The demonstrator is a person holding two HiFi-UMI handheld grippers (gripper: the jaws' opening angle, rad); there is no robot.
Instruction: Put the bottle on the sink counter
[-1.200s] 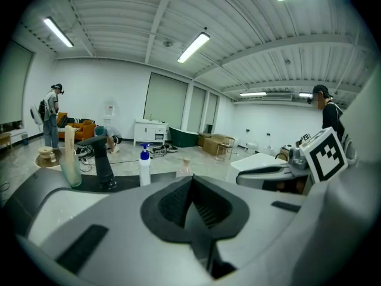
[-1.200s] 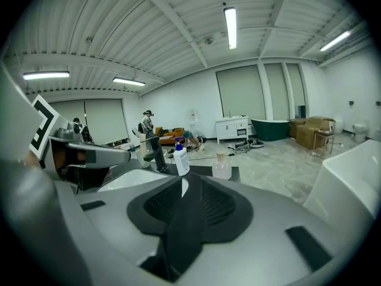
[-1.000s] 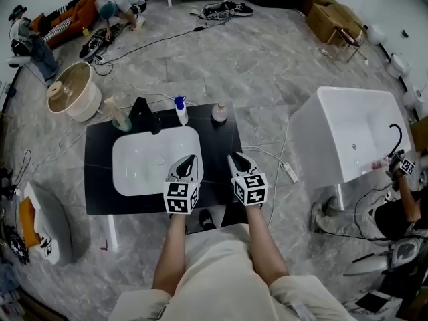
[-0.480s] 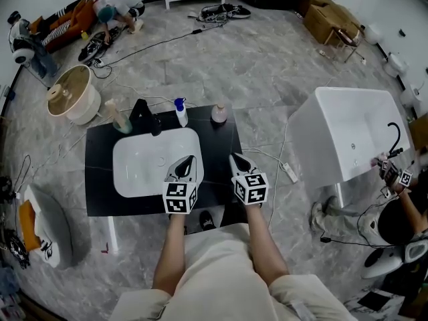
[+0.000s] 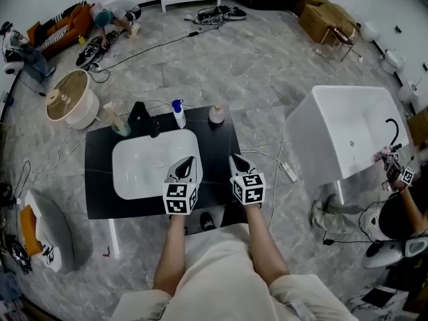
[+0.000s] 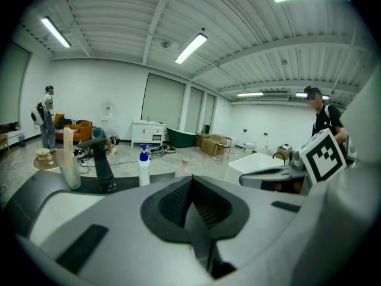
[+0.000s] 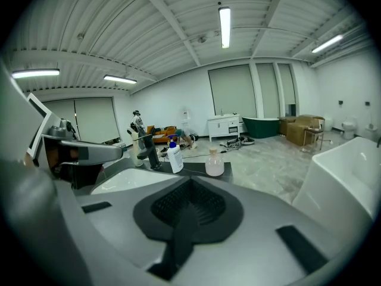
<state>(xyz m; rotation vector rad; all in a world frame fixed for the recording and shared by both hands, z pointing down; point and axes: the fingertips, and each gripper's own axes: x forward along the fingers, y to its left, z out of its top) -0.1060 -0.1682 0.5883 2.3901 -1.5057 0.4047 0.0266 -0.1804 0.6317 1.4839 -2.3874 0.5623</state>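
A black sink counter [image 5: 221, 146] holds a white basin [image 5: 150, 162] and a black faucet [image 5: 144, 116]. Along its far edge stand a white bottle with a blue pump [image 5: 178, 112], a round pink bottle [image 5: 216, 114] and a tall pale green bottle [image 5: 117, 120]. My left gripper [image 5: 189, 160] hovers over the basin's near right part with its jaws shut and nothing in them. My right gripper [image 5: 234, 159] is over the counter's near right part, also shut and empty. In the right gripper view the pink bottle [image 7: 214, 162] and the pump bottle [image 7: 174, 158] stand ahead, well apart from the jaws.
A white bathtub [image 5: 348, 136] stands to the right, with a person beside it holding another gripper. A power strip [image 5: 291, 172] and cables lie on the floor between tub and counter. A round tub [image 5: 70, 99] sits at the far left. Boxes and clutter line the back.
Both grippers stay where they were near the counter's front. The head view has shifted slightly. The person by the bathtub has moved.
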